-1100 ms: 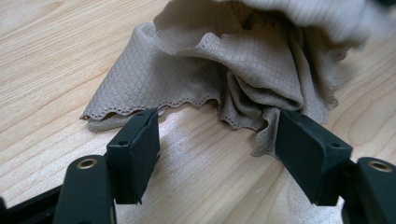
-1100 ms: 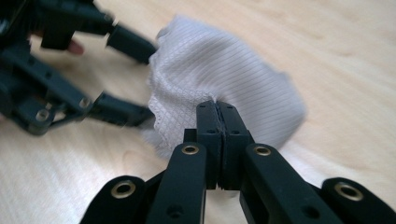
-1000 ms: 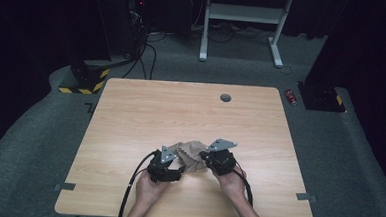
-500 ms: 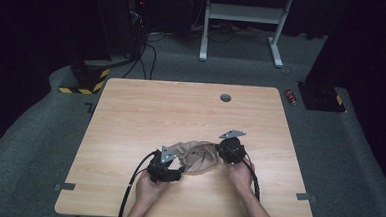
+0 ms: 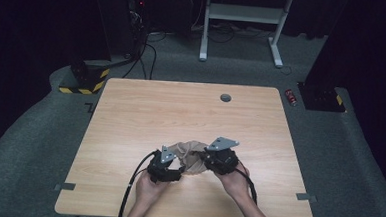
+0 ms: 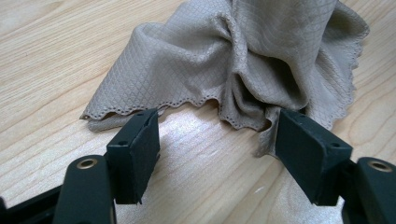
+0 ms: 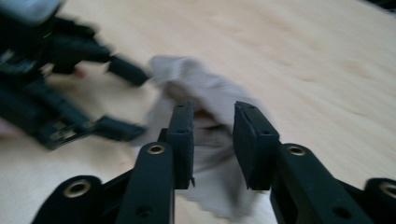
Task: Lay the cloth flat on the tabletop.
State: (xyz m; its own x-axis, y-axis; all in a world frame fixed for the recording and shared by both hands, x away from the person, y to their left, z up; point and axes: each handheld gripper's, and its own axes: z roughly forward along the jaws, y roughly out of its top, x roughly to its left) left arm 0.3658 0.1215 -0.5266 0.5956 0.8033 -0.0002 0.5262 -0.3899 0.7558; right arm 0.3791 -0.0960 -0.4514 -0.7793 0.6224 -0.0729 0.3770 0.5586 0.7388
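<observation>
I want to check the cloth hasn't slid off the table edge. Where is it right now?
In the high view, the beige cloth lies bunched on the wooden table, toward the near edge, between the left gripper and the right gripper, well away from any edge.

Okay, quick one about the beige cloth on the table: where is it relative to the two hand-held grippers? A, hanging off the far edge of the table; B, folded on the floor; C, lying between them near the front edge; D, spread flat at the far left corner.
C: in the high view the crumpled cloth lies on the table between the left hand-held gripper and the right hand-held gripper.
</observation>
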